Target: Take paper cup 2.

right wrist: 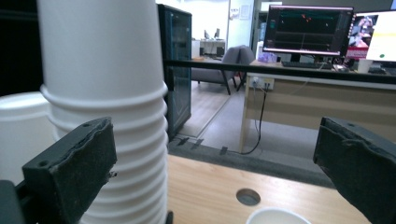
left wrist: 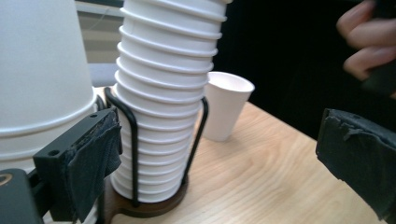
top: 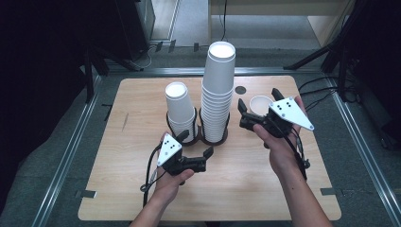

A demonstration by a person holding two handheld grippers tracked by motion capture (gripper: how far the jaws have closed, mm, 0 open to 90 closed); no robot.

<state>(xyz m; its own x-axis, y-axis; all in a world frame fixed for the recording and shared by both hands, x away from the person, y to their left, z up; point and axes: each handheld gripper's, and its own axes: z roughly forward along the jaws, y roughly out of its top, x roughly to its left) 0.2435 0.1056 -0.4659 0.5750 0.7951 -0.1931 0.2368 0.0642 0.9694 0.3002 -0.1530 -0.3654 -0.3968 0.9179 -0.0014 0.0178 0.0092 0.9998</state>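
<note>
Roughly, bare wood table lies open in front of both hands, its right edge well apart from the cups; a small round hole sits behind the tall cup stack; short cup stack stands just beside it, both in a black wire holder mid-table, walling off the left side; single upright paper cup stands right of the tall stack, between the spread jaws of the right gripper, not touching as far as visible; left gripper jaws spread too, empty, just before the holder.
</note>
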